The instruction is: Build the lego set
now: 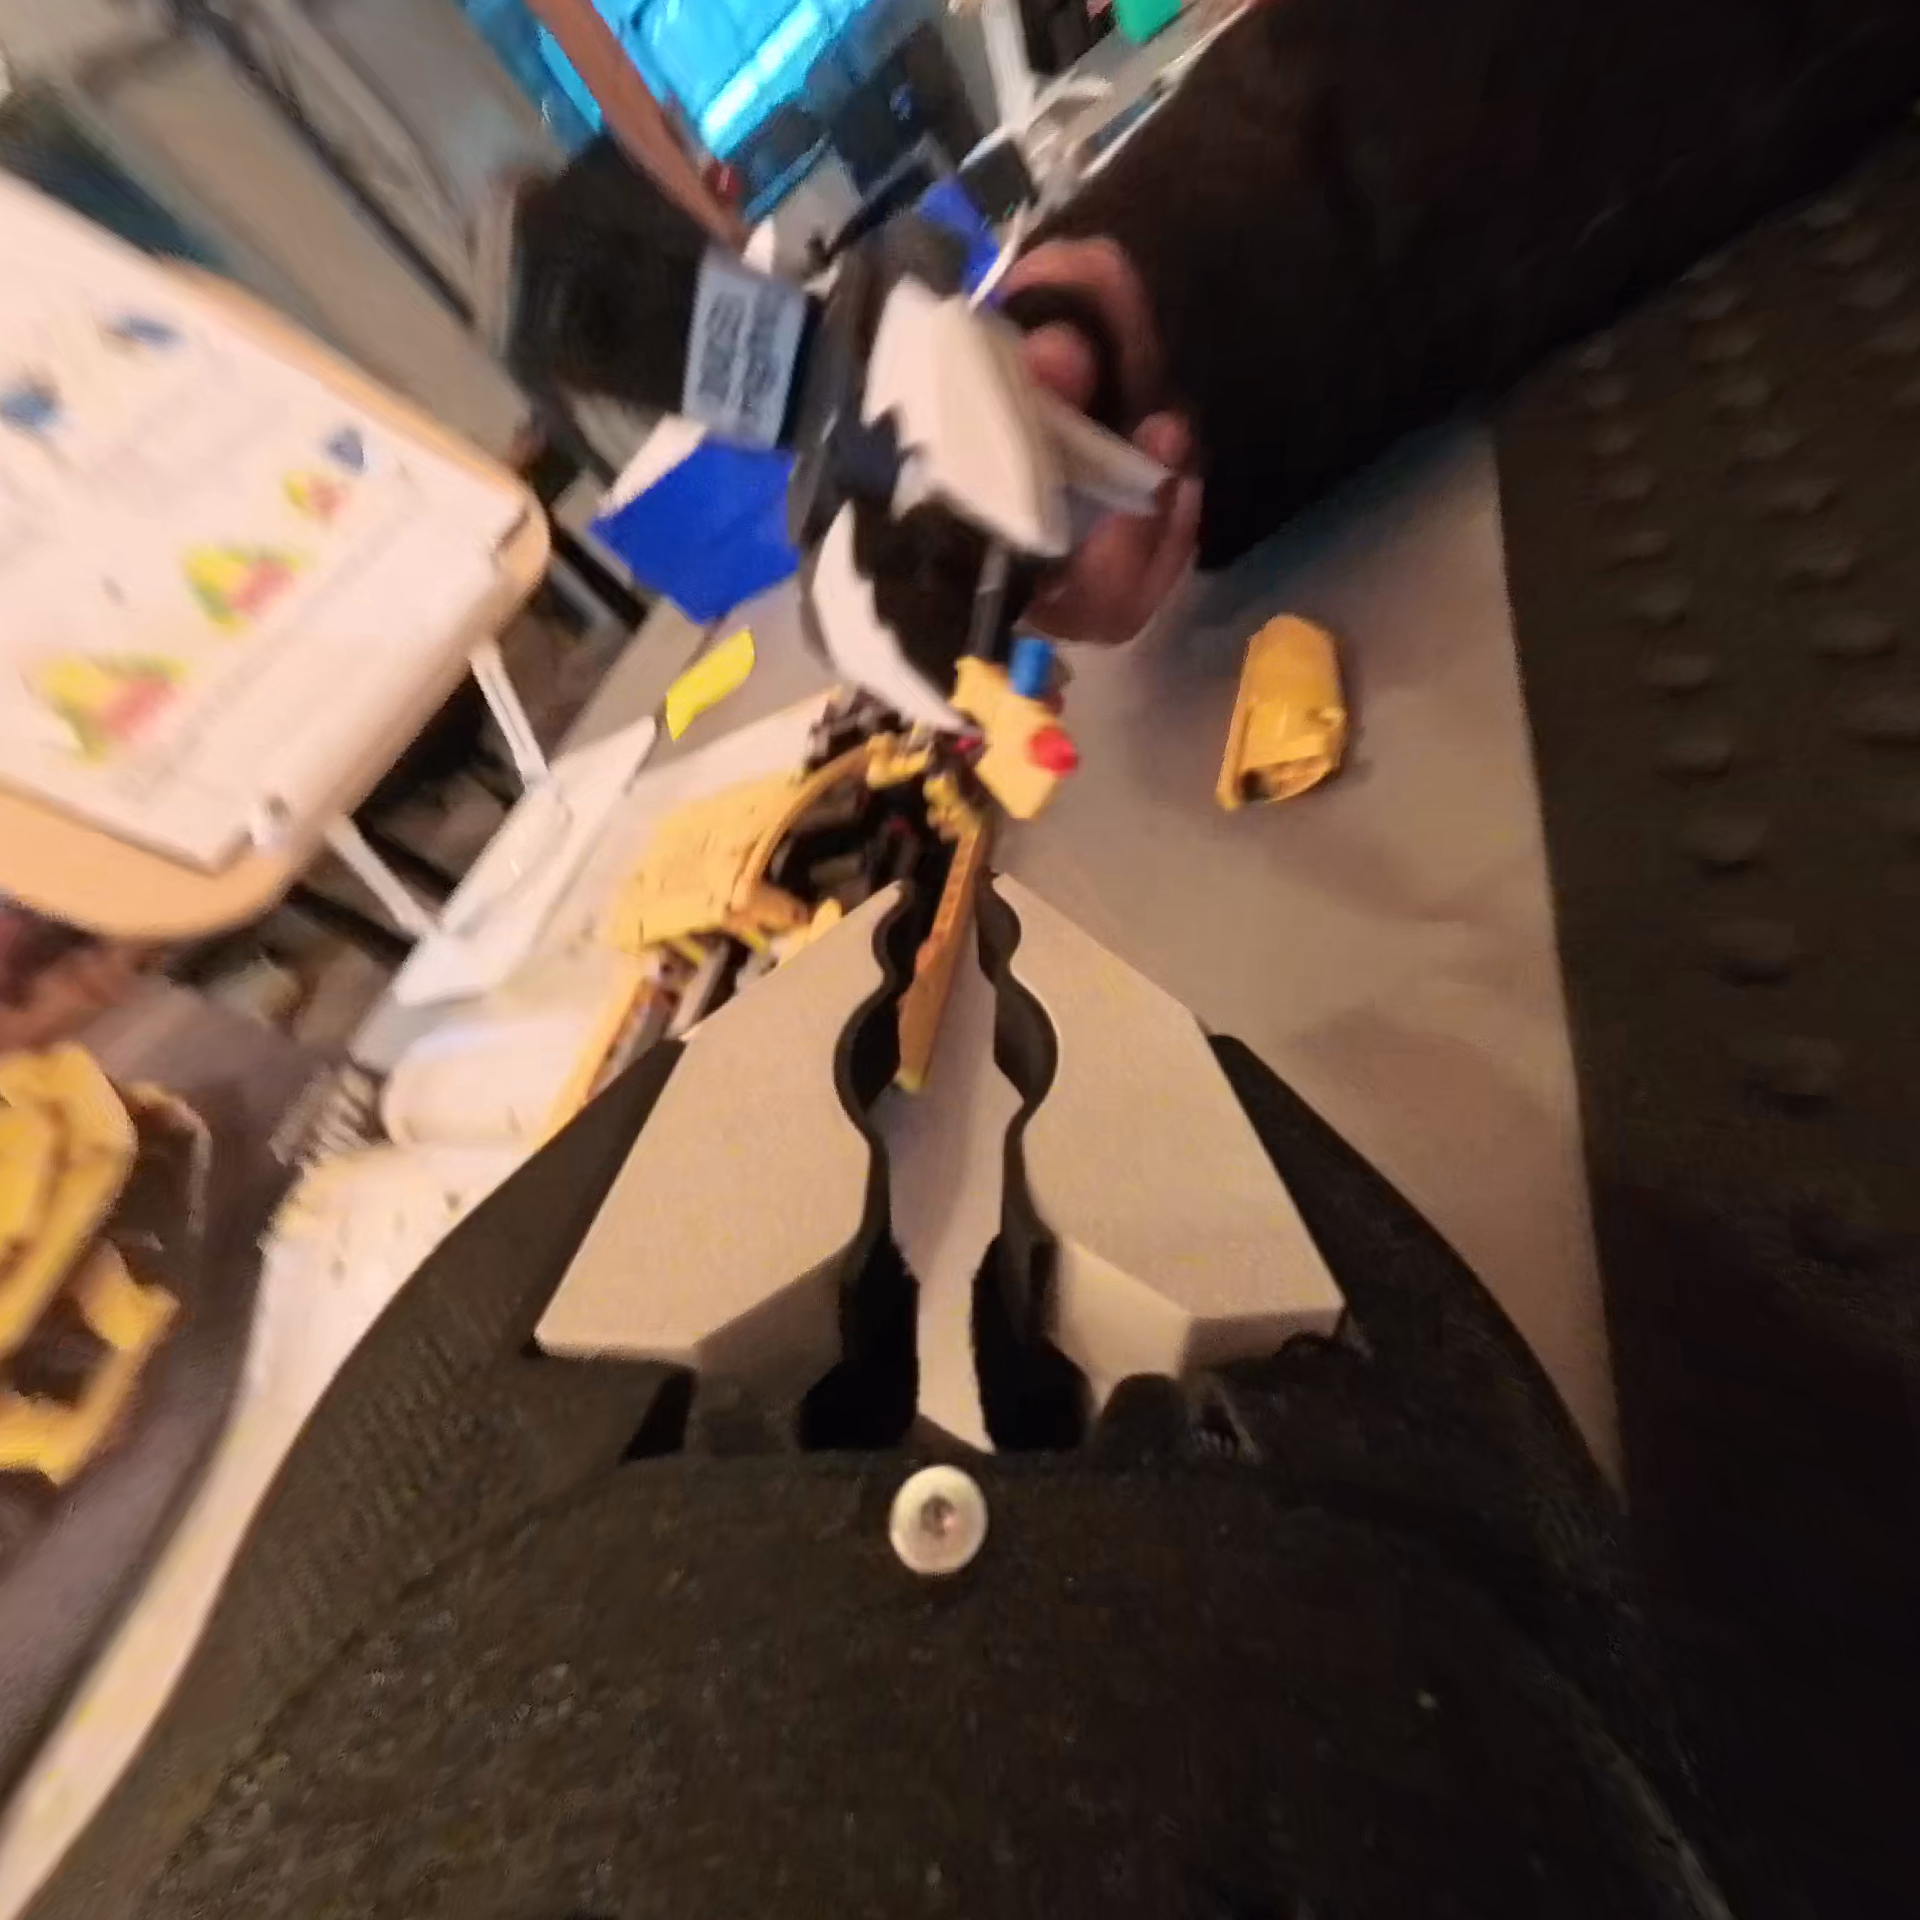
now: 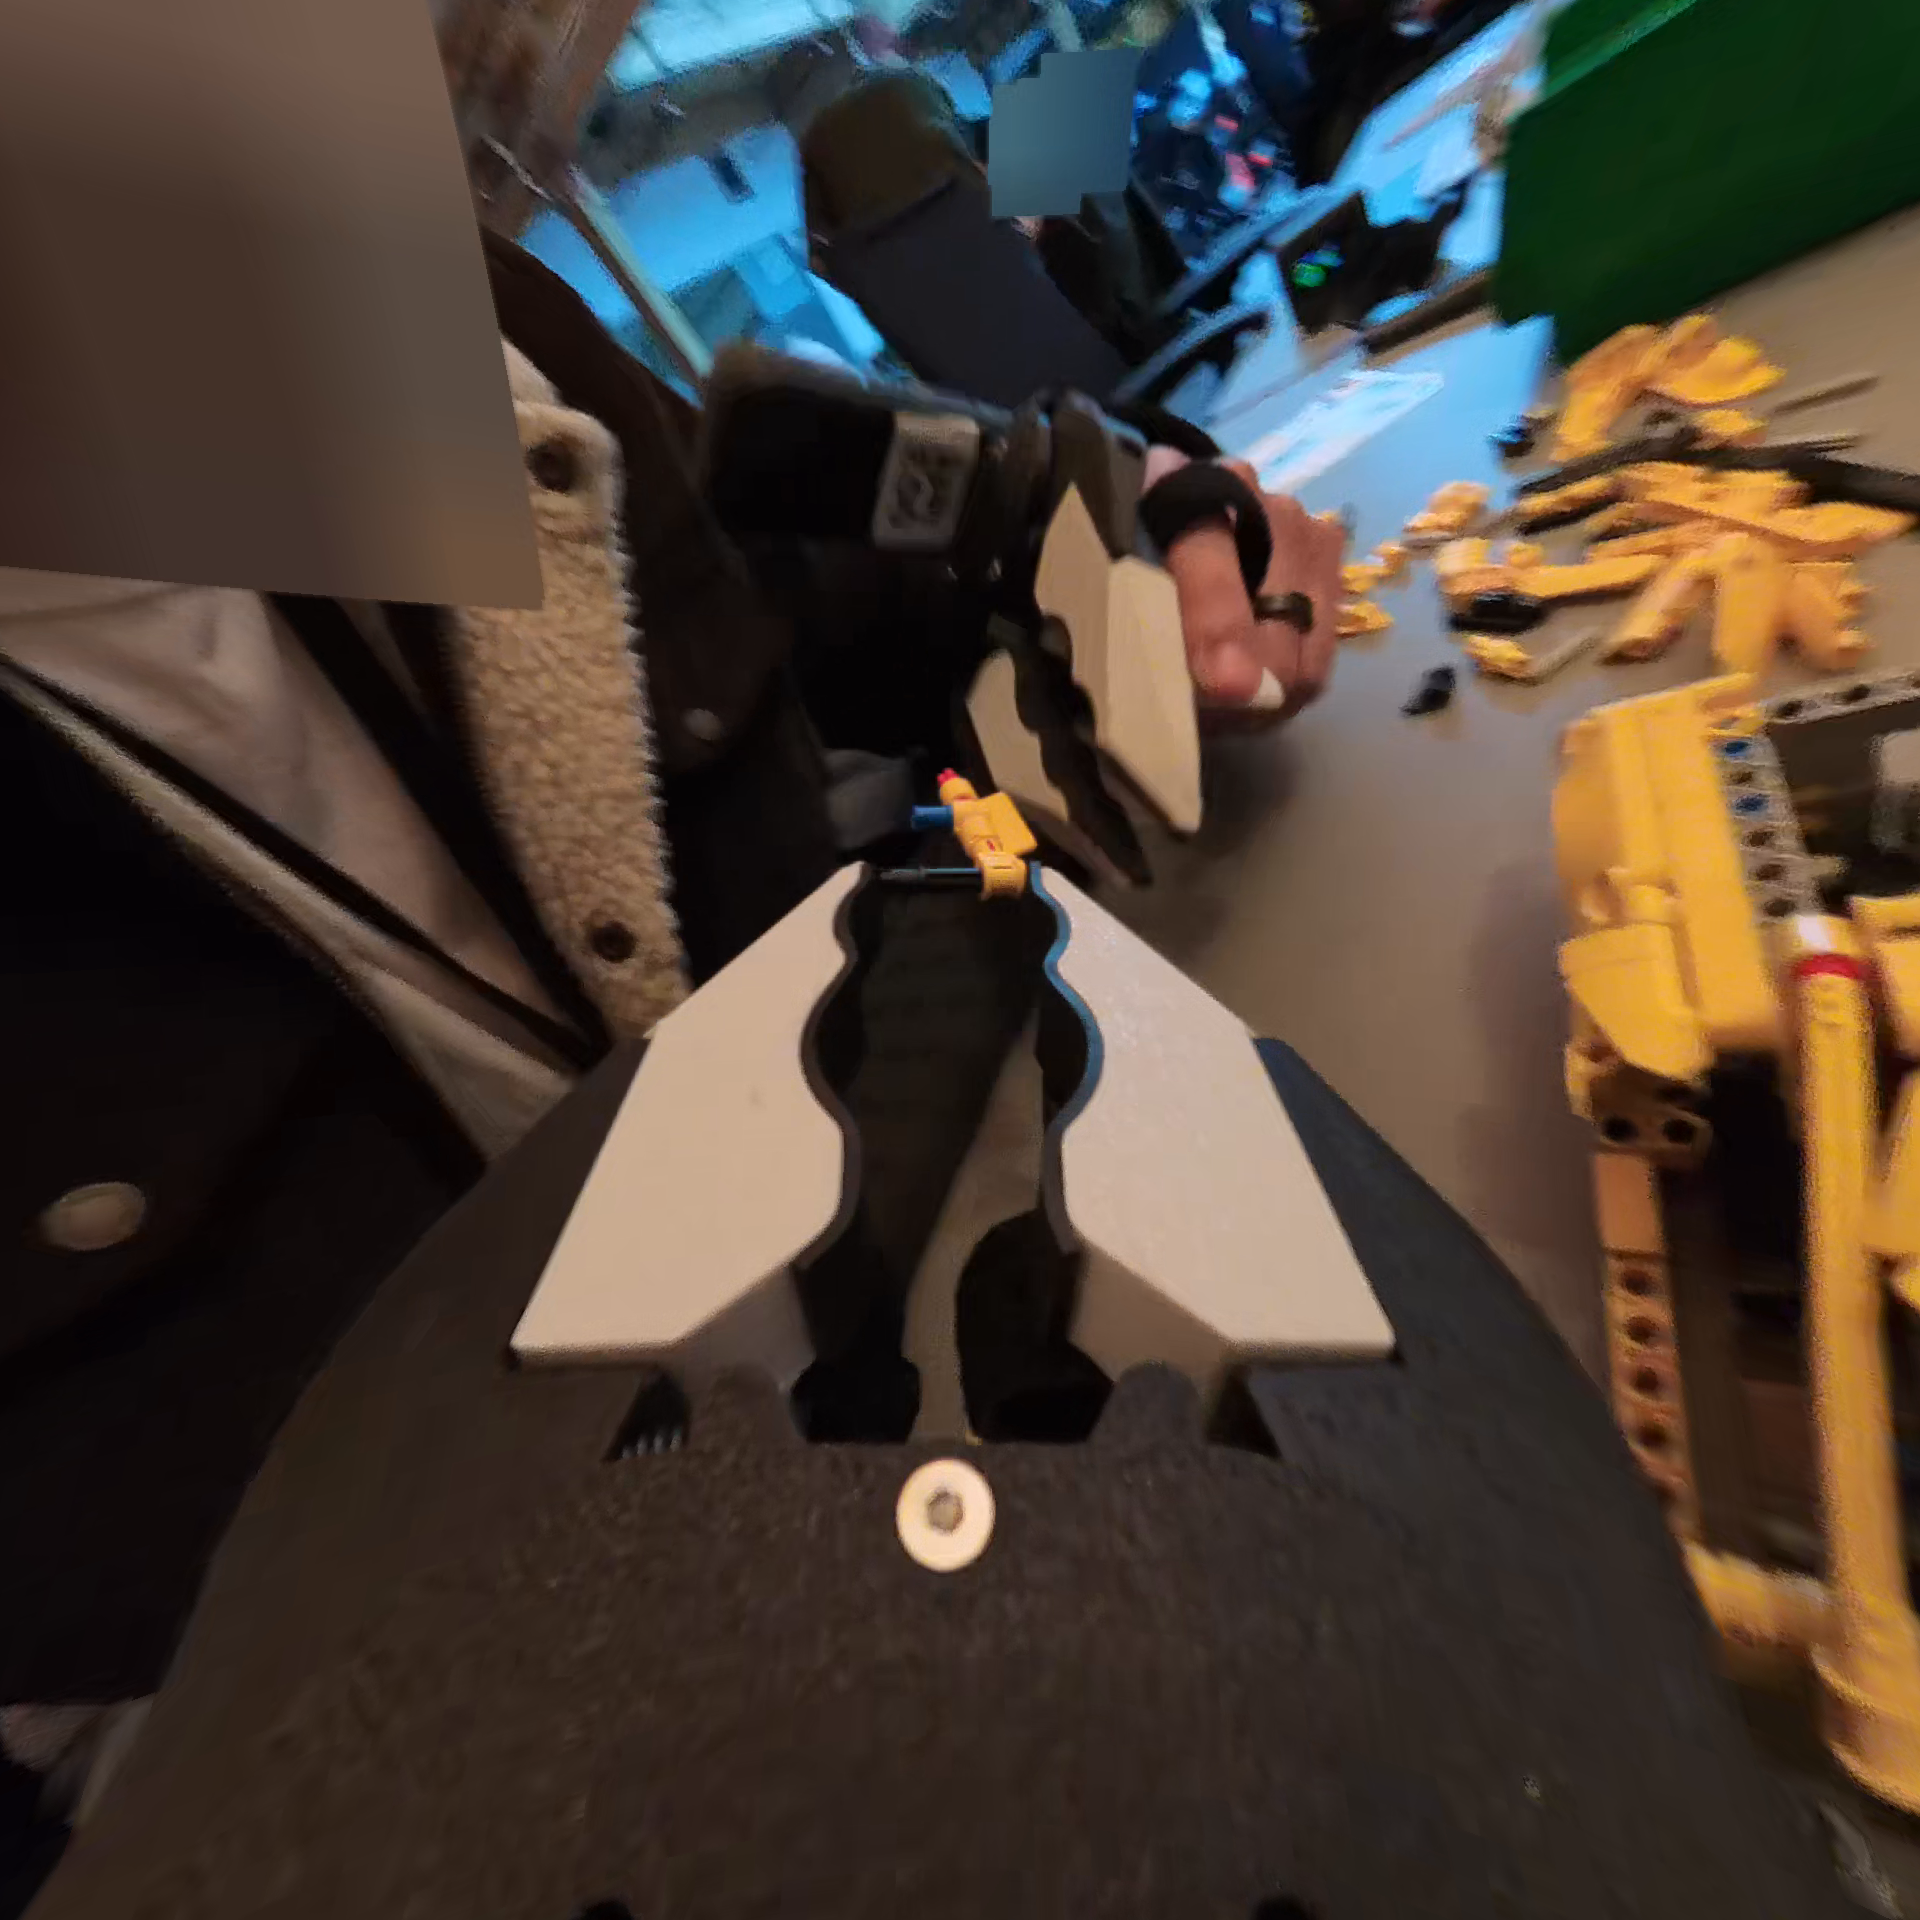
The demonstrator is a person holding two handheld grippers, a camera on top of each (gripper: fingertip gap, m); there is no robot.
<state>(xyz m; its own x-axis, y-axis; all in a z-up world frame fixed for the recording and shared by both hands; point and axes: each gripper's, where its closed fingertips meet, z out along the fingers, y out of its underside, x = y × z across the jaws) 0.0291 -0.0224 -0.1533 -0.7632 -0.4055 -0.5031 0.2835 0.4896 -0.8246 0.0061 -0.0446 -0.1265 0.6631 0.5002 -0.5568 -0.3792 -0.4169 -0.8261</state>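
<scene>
My left gripper (image 1: 945, 899) is shut on a flat yellow Lego beam (image 1: 940, 977) and holds it above the grey table (image 1: 1299, 935). The beam's far end carries a red pin (image 1: 1055, 750) and a blue pin (image 1: 1031, 665). My right gripper (image 2: 951, 875) meets that end (image 2: 992, 831). Its jaws are narrowly apart, and a thin black axle (image 2: 925, 878) and the yellow end span the gap between the tips. The right gripper (image 1: 992, 629) shows ahead in the left wrist view, held by a hand. The left gripper (image 2: 1081, 821) shows in the right wrist view.
A partly built yellow model (image 2: 1683, 987) stands to the right, with a pile of loose yellow pieces (image 2: 1662, 520) and a green box (image 2: 1714, 156) behind. An instruction booklet (image 1: 208, 540), a blue bin (image 1: 707, 530) and a loose yellow part (image 1: 1283, 717) are nearby.
</scene>
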